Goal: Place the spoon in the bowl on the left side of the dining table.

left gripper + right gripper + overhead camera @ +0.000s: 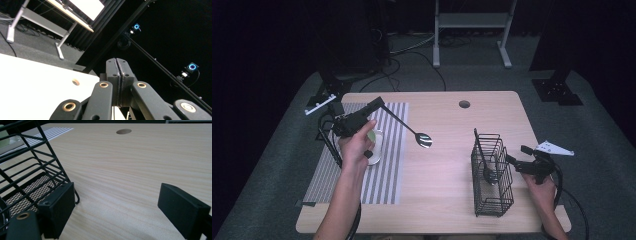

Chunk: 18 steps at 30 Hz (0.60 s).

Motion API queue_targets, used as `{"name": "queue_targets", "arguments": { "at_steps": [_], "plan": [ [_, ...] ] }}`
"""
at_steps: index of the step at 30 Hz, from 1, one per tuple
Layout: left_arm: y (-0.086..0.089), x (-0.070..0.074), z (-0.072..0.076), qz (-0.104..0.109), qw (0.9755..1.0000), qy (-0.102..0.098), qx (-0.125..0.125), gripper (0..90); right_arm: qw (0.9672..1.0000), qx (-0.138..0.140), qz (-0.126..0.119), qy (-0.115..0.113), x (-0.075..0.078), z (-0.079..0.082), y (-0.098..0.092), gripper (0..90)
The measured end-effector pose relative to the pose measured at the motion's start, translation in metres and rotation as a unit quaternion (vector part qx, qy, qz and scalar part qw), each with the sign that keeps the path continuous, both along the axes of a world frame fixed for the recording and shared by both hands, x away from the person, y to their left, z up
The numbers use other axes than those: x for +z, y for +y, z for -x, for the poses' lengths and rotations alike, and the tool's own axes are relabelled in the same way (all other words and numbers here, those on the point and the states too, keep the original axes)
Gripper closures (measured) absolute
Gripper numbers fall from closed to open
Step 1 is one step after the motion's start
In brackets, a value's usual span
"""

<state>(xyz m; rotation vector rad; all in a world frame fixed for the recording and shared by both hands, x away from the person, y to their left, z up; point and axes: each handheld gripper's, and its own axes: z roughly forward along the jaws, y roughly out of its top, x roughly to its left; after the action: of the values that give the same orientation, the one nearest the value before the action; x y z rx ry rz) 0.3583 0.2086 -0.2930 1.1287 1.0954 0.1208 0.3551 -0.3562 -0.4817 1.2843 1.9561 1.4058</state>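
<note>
My left gripper (379, 104) is raised above the striped placemat (387, 165) and shut on the thin handle of a metal spoon (423, 140). The spoon slants down to the right, its bowl over the bare wood. In the left gripper view the jaws (117, 67) are pressed flat together, and the spoon is hidden there. My right gripper (518, 156) rests at the right side of a black wire basket (493, 192), open, with nothing between its fingers. A dark-handled utensil (487, 170) stands inside the basket. In the right gripper view the basket (30, 170) is beside the left jaw of the gripper (117, 205).
A white dish (377, 147) with something pale green in it lies on the placemat under the left hand. The wooden table (447, 165) has a round cable hole (464, 104) near its far edge. Stands and cables sit on the floor beyond.
</note>
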Motion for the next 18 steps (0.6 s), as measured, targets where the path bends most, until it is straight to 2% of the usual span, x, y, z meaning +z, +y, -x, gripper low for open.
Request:
{"name": "queue_targets", "arguments": {
  "at_steps": [18],
  "plan": [
    [0.031,-0.008,0.002,0.001,0.9993,0.010,0.036,89.8,1.0000,0.000,0.002,0.000,0.000,0.000,0.000,13.2]
  ]
}}
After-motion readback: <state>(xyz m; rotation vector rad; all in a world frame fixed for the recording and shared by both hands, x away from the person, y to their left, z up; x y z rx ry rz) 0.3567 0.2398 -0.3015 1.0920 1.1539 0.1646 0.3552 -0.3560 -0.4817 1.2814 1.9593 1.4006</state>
